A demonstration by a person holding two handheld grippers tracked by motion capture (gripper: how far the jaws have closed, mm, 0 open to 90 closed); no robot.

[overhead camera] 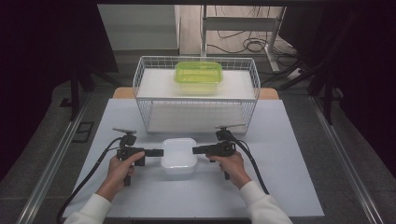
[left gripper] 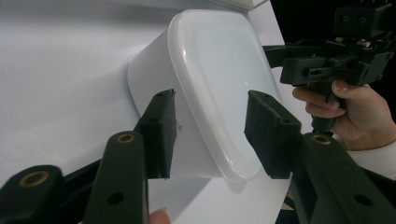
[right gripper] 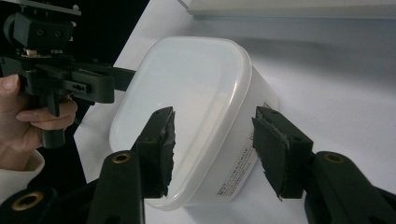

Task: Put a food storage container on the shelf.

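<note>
A white lidded plastic container (overhead camera: pixel 178 157) (left gripper: pixel 210 84) (right gripper: pixel 196 112) sits on the white table near the front centre. My left gripper (overhead camera: pixel 159 152) (left gripper: pixel 210 133) is at its left end, open, with one pad on each side of the lid's rim. At the container's right end my right gripper (overhead camera: pixel 197 150) (right gripper: pixel 212 149) is open too, its pads straddling that end. A hand holds each gripper. In the left gripper view the right gripper (left gripper: pixel 327 60) shows beyond the container, and in the right gripper view the left gripper (right gripper: pixel 60 79) shows likewise.
A white wire basket (overhead camera: pixel 196 93) stands behind the container at the table's far side. A green lidded container (overhead camera: pixel 198 77) rests on its upper shelf. Bare white table top (overhead camera: pixel 289 154) lies on both sides of the hands. Black cables trail from each gripper.
</note>
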